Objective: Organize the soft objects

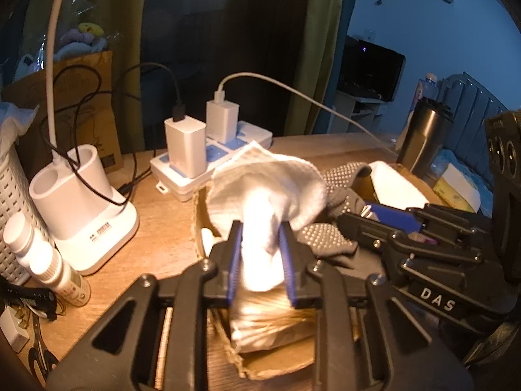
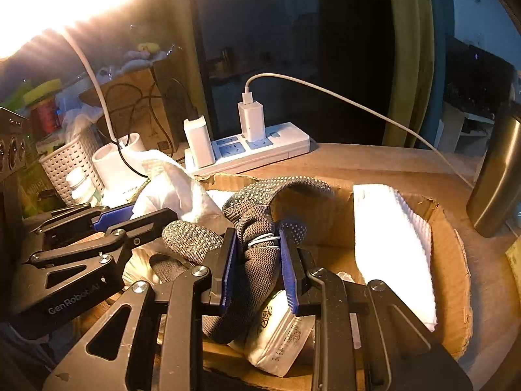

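Observation:
My left gripper (image 1: 260, 228) is shut on a white cloth (image 1: 270, 182) and holds it above an open cardboard box (image 1: 198, 228). My right gripper (image 2: 257, 238) is shut on a grey dotted glove (image 2: 257, 215), bunched between the blue pads over the same box (image 2: 452, 254). The glove also shows in the left wrist view (image 1: 338, 195), right of the cloth. The white cloth shows in the right wrist view (image 2: 176, 189) to the left, held by the other gripper. A folded white towel (image 2: 394, 254) lies in the right part of the box. A white plastic packet (image 2: 280, 342) lies on the box floor.
A white power strip (image 1: 211, 163) with two chargers sits behind the box. A white lamp base (image 1: 84, 208), small bottles (image 1: 42, 257) and a white basket (image 1: 13, 195) stand left. A dark steel tumbler (image 1: 423, 137) stands at the right.

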Tool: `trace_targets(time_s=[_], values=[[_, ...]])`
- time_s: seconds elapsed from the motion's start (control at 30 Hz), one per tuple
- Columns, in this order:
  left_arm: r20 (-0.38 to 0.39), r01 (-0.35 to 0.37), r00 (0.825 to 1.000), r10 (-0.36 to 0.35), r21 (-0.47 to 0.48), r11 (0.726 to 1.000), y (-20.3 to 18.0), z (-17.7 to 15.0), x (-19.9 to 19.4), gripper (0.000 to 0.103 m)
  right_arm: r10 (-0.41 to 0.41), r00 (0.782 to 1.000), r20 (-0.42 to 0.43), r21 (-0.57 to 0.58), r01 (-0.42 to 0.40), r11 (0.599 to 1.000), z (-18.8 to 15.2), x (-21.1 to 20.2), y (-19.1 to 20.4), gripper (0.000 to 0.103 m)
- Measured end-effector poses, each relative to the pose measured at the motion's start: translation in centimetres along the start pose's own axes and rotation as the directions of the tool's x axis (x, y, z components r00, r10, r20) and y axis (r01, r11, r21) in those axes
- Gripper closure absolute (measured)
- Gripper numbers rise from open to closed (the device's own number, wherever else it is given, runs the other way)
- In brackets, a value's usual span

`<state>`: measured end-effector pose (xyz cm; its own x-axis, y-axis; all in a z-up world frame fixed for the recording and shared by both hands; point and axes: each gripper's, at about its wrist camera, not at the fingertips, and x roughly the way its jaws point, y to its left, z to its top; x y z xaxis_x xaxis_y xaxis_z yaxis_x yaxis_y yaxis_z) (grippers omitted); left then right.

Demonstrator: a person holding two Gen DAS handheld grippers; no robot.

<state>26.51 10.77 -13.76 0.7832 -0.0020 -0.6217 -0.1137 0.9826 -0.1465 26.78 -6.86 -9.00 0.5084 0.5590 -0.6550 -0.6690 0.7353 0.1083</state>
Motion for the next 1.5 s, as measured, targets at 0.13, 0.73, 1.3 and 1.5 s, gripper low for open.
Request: trace_targets(time_s=[0.13,0.73,1.3,1.5], values=[[-0.009,-0.002,1.000,0.002,0.005,1.000,-0.1,0.1,0.0,0.076,0.001,1.000,-0.008,-0.001,-0.001,1.000,-0.1,0.0,0.0,0.076],[0.087,-0.029,0.996,0.028,0.011,1.000,-1.0,0.7,-4.3,0.048,-0.050,0.997,0.051,0.011,0.050,0.999,0.5,-3.8,-0.1,0.053],[0.182,-0.015,0.983,0.005,0.051,0.999,-3.9,0.4,-10.8,0.045,-0.096,0.984,0.148,0.005,0.097,0.995,0.0,-11.2,0.5,0.053],[0.220,-0.006,0.975,-0.006,0.054,0.999,-4.8,0.2,-12.9,0.033,-0.115,0.977,0.177,0.006,0.116,0.993,-0.6,-13.9,0.7,0.052]])
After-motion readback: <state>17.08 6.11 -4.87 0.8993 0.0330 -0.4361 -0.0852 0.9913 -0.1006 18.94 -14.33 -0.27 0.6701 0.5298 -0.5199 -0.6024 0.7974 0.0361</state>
